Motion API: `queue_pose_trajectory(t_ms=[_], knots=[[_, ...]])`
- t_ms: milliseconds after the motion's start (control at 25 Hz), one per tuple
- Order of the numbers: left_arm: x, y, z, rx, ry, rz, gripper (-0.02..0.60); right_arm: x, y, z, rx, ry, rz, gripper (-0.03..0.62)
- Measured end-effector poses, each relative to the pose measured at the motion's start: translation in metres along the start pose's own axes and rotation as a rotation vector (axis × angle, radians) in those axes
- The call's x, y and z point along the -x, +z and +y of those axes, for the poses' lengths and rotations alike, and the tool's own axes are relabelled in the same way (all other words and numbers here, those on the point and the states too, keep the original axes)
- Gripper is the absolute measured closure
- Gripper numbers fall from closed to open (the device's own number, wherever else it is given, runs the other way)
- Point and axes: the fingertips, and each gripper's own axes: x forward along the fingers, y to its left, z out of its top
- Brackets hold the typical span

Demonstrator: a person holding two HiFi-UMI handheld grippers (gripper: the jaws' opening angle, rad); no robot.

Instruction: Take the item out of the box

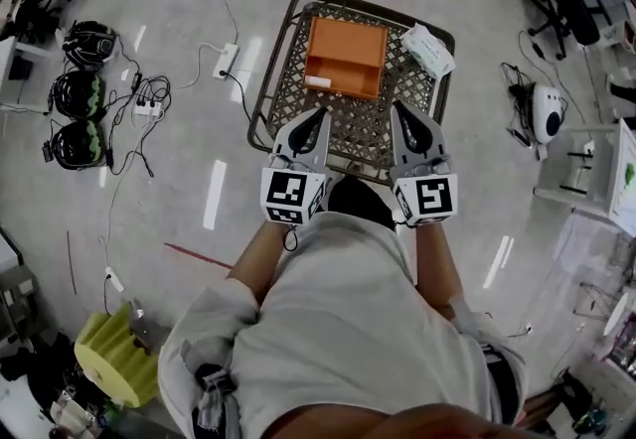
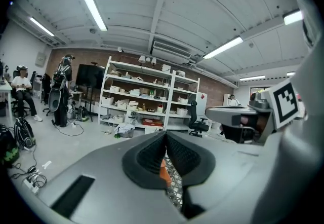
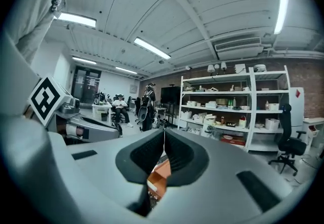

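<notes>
An open orange box (image 1: 346, 57) lies on a wire-mesh cart top (image 1: 363, 129) in the head view, with a small white label at its near edge. What is inside it I cannot make out. Beside the box, at the cart's far right corner, sits a white packet (image 1: 429, 48). My left gripper (image 1: 319, 114) and right gripper (image 1: 397, 109) hover side by side over the cart's near edge, short of the box, both shut and empty. In the left gripper view, a sliver of orange box (image 2: 163, 172) shows under the jaws; the right gripper view also shows the orange box (image 3: 161, 171).
Cables, a power strip (image 1: 226, 61) and dark headsets (image 1: 78, 92) lie on the floor at left. A yellow foam block (image 1: 114, 356) is at lower left. An office chair (image 1: 568, 2) and a white device (image 1: 548, 110) stand at right. Storage shelves (image 2: 144, 99) line the far wall.
</notes>
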Motion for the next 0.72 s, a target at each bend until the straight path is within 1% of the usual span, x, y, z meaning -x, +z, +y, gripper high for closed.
queue_pose_trajectory(t_ms=[160,360,560,720], knots=[[-0.028,0.001,0.009,0.010,0.086,0.018,0.572,-0.034,-0.009,-0.021,0.000,0.109,0.008,0.589],[-0.043,-0.007,0.024,0.001,0.200,0.050,0.572,-0.072,-0.031,-0.036,-0.007,0.224,0.027,0.589],[-0.028,-0.026,0.050,0.040,0.306,0.106,0.572,-0.099,-0.051,-0.021,-0.012,0.315,0.082,0.589],[-0.023,-0.039,0.076,0.084,0.358,0.125,0.572,-0.120,-0.065,-0.006,0.016,0.365,0.128,0.589]])
